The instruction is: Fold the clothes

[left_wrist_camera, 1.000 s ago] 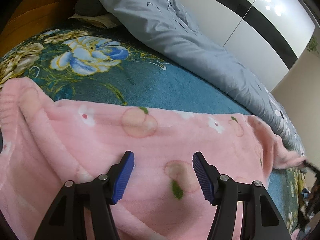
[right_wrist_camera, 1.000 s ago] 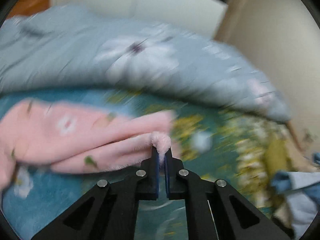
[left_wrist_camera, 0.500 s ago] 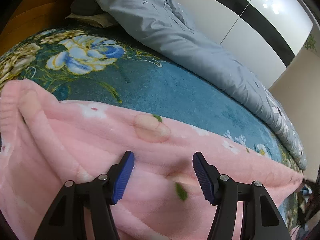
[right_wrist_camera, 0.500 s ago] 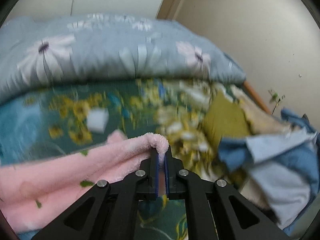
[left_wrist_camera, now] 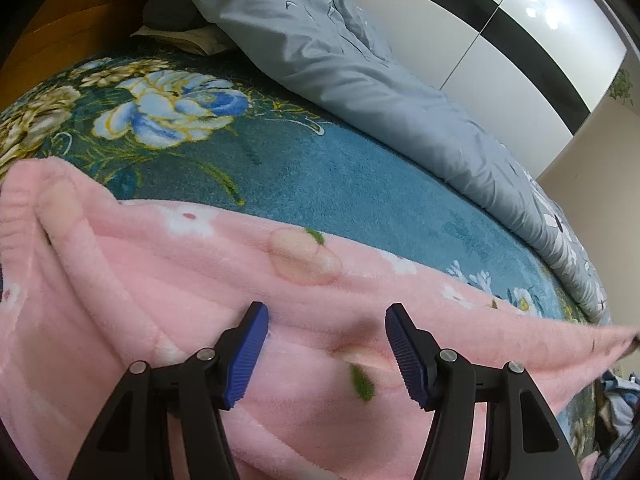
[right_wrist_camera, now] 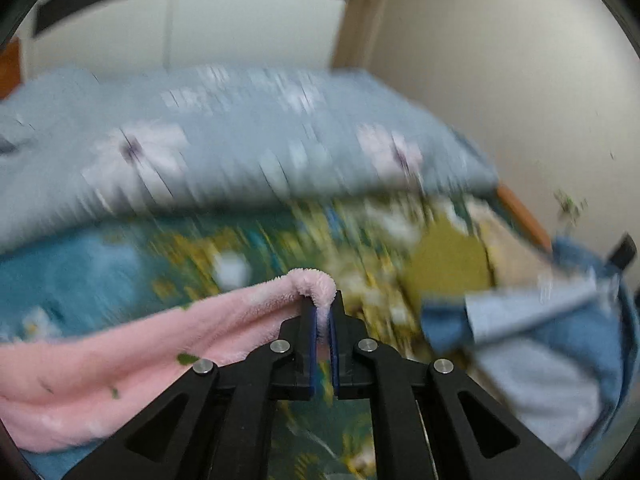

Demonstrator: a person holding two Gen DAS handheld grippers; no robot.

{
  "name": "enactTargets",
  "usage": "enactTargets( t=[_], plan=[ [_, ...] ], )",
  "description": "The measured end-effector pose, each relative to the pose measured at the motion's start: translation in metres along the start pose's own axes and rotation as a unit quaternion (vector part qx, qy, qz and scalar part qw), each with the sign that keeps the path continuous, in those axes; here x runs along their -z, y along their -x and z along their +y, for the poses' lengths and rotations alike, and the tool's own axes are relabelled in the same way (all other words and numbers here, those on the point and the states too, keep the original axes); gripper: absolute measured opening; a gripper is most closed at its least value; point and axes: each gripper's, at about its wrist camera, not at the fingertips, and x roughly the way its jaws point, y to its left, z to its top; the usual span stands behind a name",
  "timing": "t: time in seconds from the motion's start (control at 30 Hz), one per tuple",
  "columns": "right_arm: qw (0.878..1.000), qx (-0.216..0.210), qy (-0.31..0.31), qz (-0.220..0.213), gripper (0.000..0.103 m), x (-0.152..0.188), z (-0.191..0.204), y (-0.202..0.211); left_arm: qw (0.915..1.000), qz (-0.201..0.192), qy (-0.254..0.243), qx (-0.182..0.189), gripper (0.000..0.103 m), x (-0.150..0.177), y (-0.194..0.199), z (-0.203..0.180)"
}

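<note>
A pink fleece garment [left_wrist_camera: 168,280] with peach and flower prints lies spread on the blue floral bedspread [left_wrist_camera: 320,184]. My left gripper [left_wrist_camera: 324,354] is open and hovers just over the garment's middle, holding nothing. My right gripper [right_wrist_camera: 323,322] is shut on the pink garment's end [right_wrist_camera: 316,284], which drapes away to the left [right_wrist_camera: 120,364] and is pulled taut. In the left wrist view that stretched end reaches the far right [left_wrist_camera: 616,344]. The right wrist view is motion-blurred.
A grey-blue floral duvet [left_wrist_camera: 360,72] lies bunched along the far side of the bed, also in the right wrist view [right_wrist_camera: 240,148]. A pile of blue clothes [right_wrist_camera: 560,340] and an olive piece [right_wrist_camera: 444,264] lie at the bed's right end. White wardrobe doors [left_wrist_camera: 520,28] stand behind.
My right gripper has pulled the garment's end out to the right, stretching the pink fabric long and flat. My left gripper stays open over its middle.
</note>
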Motion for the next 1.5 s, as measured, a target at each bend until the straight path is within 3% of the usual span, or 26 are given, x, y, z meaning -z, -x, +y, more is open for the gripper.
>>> enactTargets(
  t=[0.07,0.13,0.27,0.43,0.5,0.63,0.73,0.8,0.87,1.1,1.2,1.43,1.47,1.5],
  plan=[
    [0.998,-0.025,0.003,-0.05,0.004,-0.014,0.004,0.023,1.0,0.0,0.0,0.0,0.065,0.0,0.0,0.0],
    [0.997,-0.032,0.015,-0.071,0.004,-0.005,0.001,0.035,1.0,0.0,0.0,0.0,0.065,0.0,0.0,0.0],
    [0.999,-0.03,0.032,0.02,0.004,0.065,-0.026,0.01,1.0,0.001,0.001,0.002,0.065,0.0,0.0,0.001],
    [0.99,-0.021,0.027,0.139,0.006,0.144,-0.054,-0.028,1.0,0.002,0.0,0.001,0.065,0.0,-0.001,0.0],
    [0.988,-0.026,0.015,0.15,0.018,0.153,-0.059,-0.03,1.0,0.002,0.0,0.001,0.065,0.0,-0.001,0.001],
    [0.987,-0.048,-0.003,0.153,0.027,0.154,-0.063,-0.017,1.0,0.002,0.0,0.001,0.065,0.0,-0.002,0.0],
    [0.988,-0.093,-0.034,0.114,0.036,0.143,-0.072,0.005,1.0,0.002,0.0,0.001,0.065,0.0,-0.002,0.0],
    [0.989,-0.112,-0.055,0.083,0.051,0.129,-0.077,0.013,1.0,0.002,-0.002,-0.002,0.065,0.001,-0.002,0.0],
    [0.988,-0.11,-0.076,0.083,0.051,0.113,-0.08,0.0,0.9999,0.001,-0.008,-0.007,0.065,0.002,-0.003,-0.002],
    [0.981,-0.096,-0.069,0.155,0.051,0.09,-0.047,-0.09,1.0,-0.002,-0.008,-0.004,0.065,0.001,-0.001,-0.002],
    [0.98,-0.084,-0.07,0.166,0.051,0.094,-0.045,-0.11,0.9999,-0.004,-0.01,-0.007,0.065,0.002,-0.001,-0.003],
    [0.977,-0.099,-0.076,0.173,0.05,0.103,-0.041,-0.125,0.9997,-0.019,-0.014,-0.011,0.065,0.001,0.006,-0.005],
    [0.976,-0.104,-0.075,0.175,0.04,0.102,-0.039,-0.124,0.9997,-0.018,-0.014,-0.012,0.065,0.001,0.006,-0.005],
    [0.975,-0.11,-0.072,0.177,0.02,0.1,-0.036,-0.124,0.9997,-0.018,-0.013,-0.012,0.065,0.001,0.006,-0.005]
  ],
)
